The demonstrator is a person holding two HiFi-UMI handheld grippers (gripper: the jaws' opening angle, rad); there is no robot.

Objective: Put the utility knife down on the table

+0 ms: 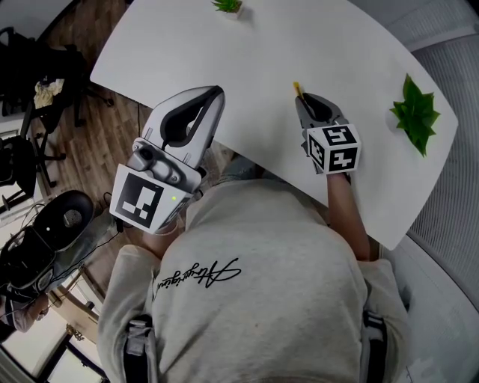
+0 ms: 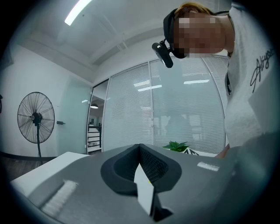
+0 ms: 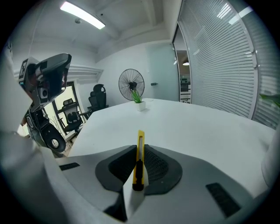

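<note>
Over the table (image 1: pixel 247 52), close to its near edge, the right gripper (image 1: pixel 302 103) pinches the knife (image 3: pixel 138 159) between its jaws. The yellow body stands on edge, its front end poking out ahead of the jaws and its black slider sitting between them. We cannot tell whether any blade is out. The left gripper (image 1: pixel 215 93) hangs by the table's near edge with its jaws pressed together on nothing.

To set the knife down well, we judge it best to lower the right gripper until the knife's underside rests on bare table, with the tip pointed away from us. We would tilt it so it can lie flat rather than balance on edge. Only then would we ease the jaws apart and draw straight back, so the knife neither drops nor skids. The left gripper can stay clear.

We see 1 container: a small white pot (image 3: pixel 140 106) at the far edge, holding a green plant (image 1: pixel 227 5). A 2nd, leafy plant (image 1: pixel 414 116) sits at the right, its pot hidden under the leaves.
</note>
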